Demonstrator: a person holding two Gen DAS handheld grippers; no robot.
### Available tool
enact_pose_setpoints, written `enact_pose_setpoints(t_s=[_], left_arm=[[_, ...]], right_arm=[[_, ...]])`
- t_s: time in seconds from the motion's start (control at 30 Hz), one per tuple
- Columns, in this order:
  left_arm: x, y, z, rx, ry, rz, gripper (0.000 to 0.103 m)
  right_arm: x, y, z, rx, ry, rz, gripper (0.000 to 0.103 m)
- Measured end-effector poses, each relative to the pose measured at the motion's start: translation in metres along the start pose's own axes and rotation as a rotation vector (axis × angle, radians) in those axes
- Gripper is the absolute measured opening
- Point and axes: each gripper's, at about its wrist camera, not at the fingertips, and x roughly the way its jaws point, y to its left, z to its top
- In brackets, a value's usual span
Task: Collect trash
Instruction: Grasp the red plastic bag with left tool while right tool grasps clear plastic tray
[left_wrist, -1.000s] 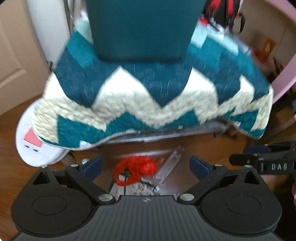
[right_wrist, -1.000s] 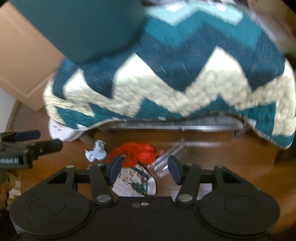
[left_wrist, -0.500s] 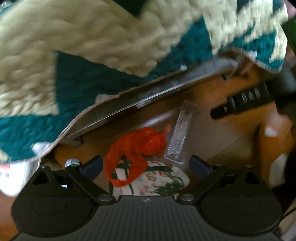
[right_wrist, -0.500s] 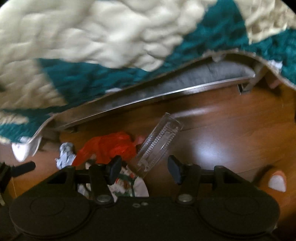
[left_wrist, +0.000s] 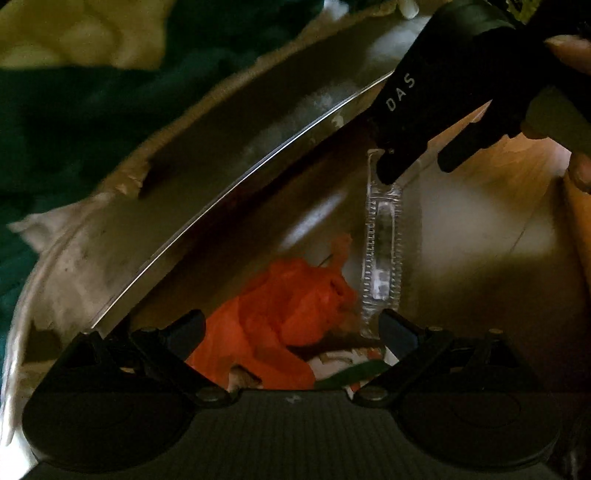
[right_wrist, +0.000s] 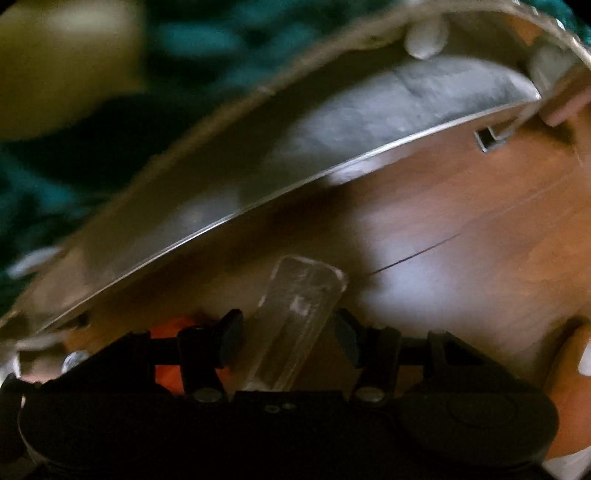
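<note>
With my right gripper (right_wrist: 288, 338) straddling the clear plastic tray (right_wrist: 295, 317), jaws wide, I'd close next; left gripper (left_wrist: 291, 332), jaws wide, probably targets the orange bag (left_wrist: 288, 302).

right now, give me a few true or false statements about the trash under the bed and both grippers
1. The clear plastic tray lies between the open fingers of the right gripper. True.
2. The left gripper is shut on the orange plastic bag. False: its fingers are spread wide, with the bag lying between them on the floor, not pinched.
3. The trash sits on a wooden floor next to the bed's metal frame rail. True.
4. The clear tray lies on top of the quilt. False: it is on the floor; the teal quilt hangs above.
5. The orange bag lies left of the clear tray in the left wrist view. True.
</note>
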Motion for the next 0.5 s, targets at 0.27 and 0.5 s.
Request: enact_pose_setpoints(t_s=[0.27,0.5], left_arm=[[0.034,0.005,0.005,0.023,0.021,-0.007,0.1],[0.063,0.005,0.009,0.036,0.05,-0.018,0.099]], right_arm=[[0.017,-0.01,0.008,0.071,-0.043,-0.036,0.056],[0.033,-0.021,0.002,0.057,0.016,-0.058,0.055]])
